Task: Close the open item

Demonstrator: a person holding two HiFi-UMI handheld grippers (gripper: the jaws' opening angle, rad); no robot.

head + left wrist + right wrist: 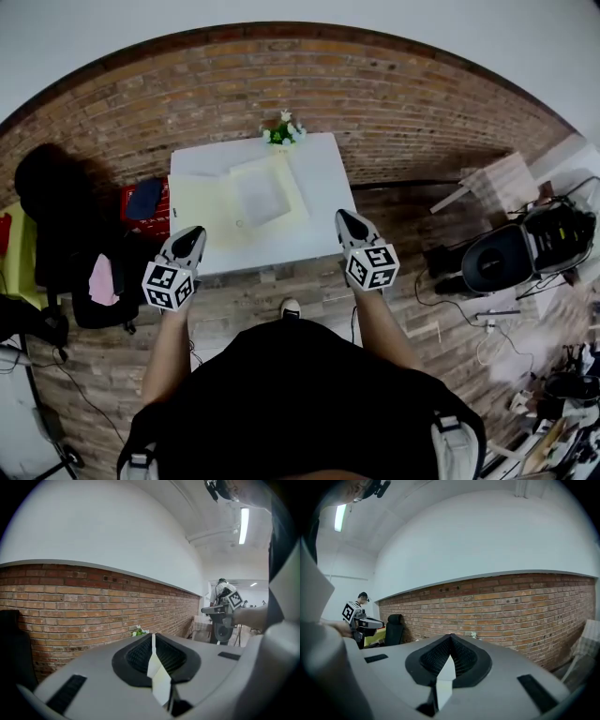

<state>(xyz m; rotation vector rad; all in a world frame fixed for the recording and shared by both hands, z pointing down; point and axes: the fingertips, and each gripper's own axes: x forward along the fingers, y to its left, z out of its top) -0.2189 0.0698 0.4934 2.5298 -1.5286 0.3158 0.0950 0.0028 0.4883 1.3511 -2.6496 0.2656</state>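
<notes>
both jaws are clenched on nothing, left gripper [192, 236] and right gripper [345, 219] near the table [328, 178] edge; i would reach the open folder [211, 211], upper centre, and tip its flap over slowly.

Brick wall [511, 602], white above, behind a white table [323, 178]; black chair [393, 629] beside; strip light [243, 524] overhead.

A small plant with white flowers [283, 130] is set at the far edge of the white desk [328, 178], close to a brick wall [394, 103]. A red crate [131, 217] is seen just left of the desk, with a blue cloth [145, 198] laid on it. Further left a black chair [47, 197] is placed, and a pink cloth [101, 278] is seen near it. Cables [487, 323] are strewn over the floor at the right.
</notes>
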